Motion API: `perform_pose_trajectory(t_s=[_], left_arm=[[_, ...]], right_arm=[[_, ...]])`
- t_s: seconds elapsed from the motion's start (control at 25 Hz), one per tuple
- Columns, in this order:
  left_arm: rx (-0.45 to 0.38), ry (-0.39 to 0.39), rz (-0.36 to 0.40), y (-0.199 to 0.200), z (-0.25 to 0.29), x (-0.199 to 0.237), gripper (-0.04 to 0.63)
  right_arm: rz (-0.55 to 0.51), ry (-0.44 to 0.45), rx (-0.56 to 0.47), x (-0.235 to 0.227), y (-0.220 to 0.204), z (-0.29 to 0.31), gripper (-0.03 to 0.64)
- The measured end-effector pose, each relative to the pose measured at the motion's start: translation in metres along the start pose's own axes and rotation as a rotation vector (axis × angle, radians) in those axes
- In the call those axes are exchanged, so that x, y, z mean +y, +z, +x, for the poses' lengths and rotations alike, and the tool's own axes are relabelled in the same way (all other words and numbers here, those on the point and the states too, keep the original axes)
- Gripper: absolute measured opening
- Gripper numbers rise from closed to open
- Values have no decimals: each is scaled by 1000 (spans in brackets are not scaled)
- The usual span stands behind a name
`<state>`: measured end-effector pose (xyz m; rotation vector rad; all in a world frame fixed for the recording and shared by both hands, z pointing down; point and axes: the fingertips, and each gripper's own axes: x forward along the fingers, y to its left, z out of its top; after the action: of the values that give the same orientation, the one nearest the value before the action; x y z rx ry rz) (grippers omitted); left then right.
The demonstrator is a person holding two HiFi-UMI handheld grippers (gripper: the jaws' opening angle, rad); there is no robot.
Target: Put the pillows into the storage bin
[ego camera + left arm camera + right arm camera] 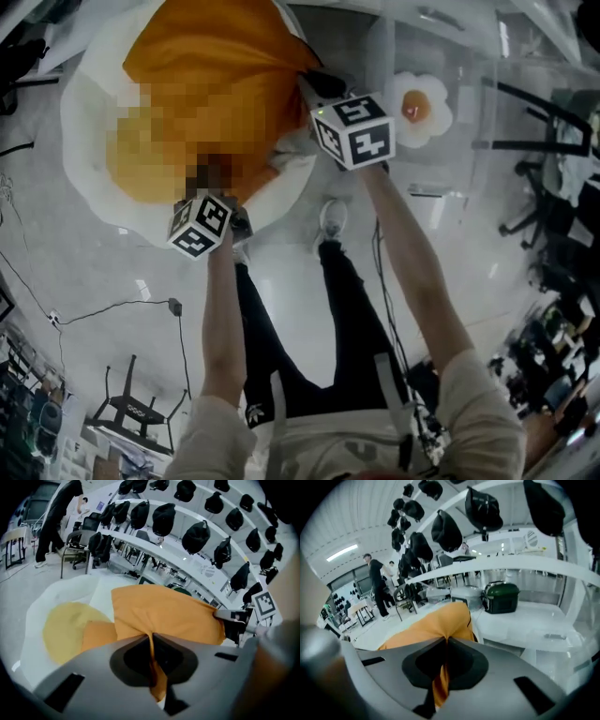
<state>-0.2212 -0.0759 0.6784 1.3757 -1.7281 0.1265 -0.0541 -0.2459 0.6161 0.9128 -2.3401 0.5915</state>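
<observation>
Left gripper [151, 641] and right gripper [446, 641] both pinch the orange yolk fabric. The big white fried-egg plush pillow [98, 122] bulks to the left.

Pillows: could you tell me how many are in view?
2. Large egg pillow: gripped by left gripper and right gripper. Small egg pillow: farther off, upper right. Others may be hidden.
</observation>
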Motion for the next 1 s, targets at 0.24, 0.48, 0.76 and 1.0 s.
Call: perform_pose_trajectory(t_s=[0.24, 0.48, 0.76, 1.0], left_arm=[[-55, -164, 63, 15, -13, -96, 20], [-29, -432, 248, -6, 4, -265, 20], [56, -675, 322, -80, 7, -435, 20], [134, -734, 329, -138, 4, -493, 20]], right_arm=[[-9, -118, -207, -41, 61, -102, 12], [87, -399, -344, -163, 37, -257, 12], [152, -682, -416, -279, -19, -408, 12], [203, -772, -418, -325, -68, -463, 12]])
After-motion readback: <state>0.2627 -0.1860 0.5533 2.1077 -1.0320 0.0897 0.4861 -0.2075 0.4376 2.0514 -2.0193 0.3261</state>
